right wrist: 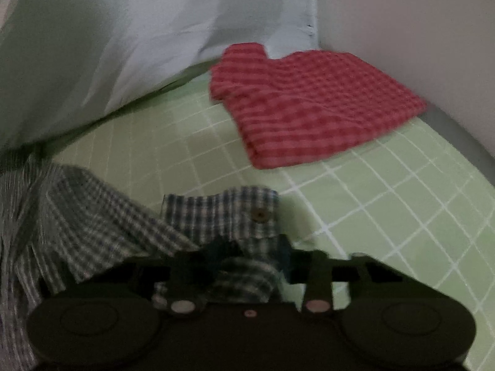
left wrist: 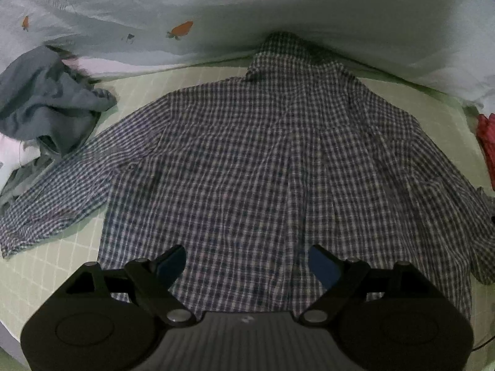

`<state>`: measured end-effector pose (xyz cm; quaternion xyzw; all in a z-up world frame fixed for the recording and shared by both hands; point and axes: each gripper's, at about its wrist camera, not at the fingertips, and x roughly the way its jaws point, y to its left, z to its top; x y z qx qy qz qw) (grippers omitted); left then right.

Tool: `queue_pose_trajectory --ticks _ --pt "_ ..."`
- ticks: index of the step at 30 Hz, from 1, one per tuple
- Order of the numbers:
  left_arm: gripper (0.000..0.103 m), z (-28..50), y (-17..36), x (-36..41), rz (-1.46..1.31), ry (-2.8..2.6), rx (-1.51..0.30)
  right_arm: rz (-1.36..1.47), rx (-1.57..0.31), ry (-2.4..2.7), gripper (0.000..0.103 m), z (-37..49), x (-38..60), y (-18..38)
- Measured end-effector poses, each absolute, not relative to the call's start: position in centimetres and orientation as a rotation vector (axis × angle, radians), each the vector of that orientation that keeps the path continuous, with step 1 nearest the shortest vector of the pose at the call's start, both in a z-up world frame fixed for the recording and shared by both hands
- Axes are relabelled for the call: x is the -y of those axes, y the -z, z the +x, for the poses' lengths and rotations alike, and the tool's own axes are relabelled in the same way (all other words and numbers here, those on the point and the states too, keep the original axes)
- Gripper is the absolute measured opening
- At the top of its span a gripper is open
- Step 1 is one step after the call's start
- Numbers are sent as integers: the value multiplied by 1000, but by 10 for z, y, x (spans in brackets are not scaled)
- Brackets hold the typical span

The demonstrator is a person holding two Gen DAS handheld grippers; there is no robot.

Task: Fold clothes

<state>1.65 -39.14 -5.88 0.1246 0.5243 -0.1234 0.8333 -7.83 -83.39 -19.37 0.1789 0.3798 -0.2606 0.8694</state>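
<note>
Navy-and-white checked woven button-up shirt (left wrist: 272, 160) lies spread flat, back side up, on a pale green bed sheet with a white grid pattern (left wrist: 62, 272); collar points away from the left wrist camera toward a rumpled pale blue-white duvet printed with small orange carrots (left wrist: 148, 24). Fabric is thin, softly creased, with a vertical pleat running down the middle of the back. One long sleeve angles out over the sheet toward a crumpled heap of grey-blue cloth (left wrist: 49, 102), its cuff near the heap's lower edge. Left hand-held gripper (left wrist: 247, 266), black with blue finger pads (left wrist: 323, 266), hovers over the shirt's hem with its fingers spread wide, nothing between them. In the right wrist view, the right hand-held gripper (right wrist: 250, 266) is pinched on the shirt's other sleeve just below the cuff (right wrist: 222, 213); bunched checked cloth fills the gap between the fingers, and the cuff stands up ahead of them, a small brown round button (right wrist: 259, 215) showing on its band. That view is motion-blurred. Beyond the cuff, well apart, a red-and-pink checked garment folded into a thick rectangle (right wrist: 309, 105) rests on the green sheet near the duvet and a plain pale wall (right wrist: 402, 15).
</note>
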Motion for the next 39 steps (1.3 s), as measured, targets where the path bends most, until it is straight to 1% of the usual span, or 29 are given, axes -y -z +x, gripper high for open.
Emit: queue_pose_trajectory --ticks 3,10,20,25,27,30,31,32,33,34,35,38,39 --pt "87 15 57 391 264 269 -1103 347 -788 538 18 -82 832 192" --pt "87 11 56 391 268 283 -1094 403 -735 677 16 -115 851 185" --pt "87 8 58 393 271 287 -1094 499 -584 1007 15 -202 897 170" --pt "87 9 58 389 274 292 -1096 505 -505 1074 15 -229 884 160" --pt "87 9 58 387 274 294 -1098 500 -505 1086 15 -233 875 160" --pt "87 9 60 385 273 297 -1103 551 -565 1105 17 -235 873 175" --pt "87 9 60 386 274 298 -1103 580 -579 1107 18 -237 874 180" --pt "87 9 60 386 275 299 -1103 598 -583 1114 22 -240 874 182" --pt "87 9 60 386 275 300 -1103 601 -581 1126 30 -241 874 182" --pt "87 9 60 387 275 301 -1104 605 -580 1138 36 -242 874 182" --pt "87 9 61 387 273 301 -1105 602 -578 1151 44 -243 873 181" --pt "87 8 62 388 268 303 -1110 575 -575 1139 49 -239 871 177" --pt "87 8 63 388 267 304 -1111 567 -580 1124 56 -236 871 178"
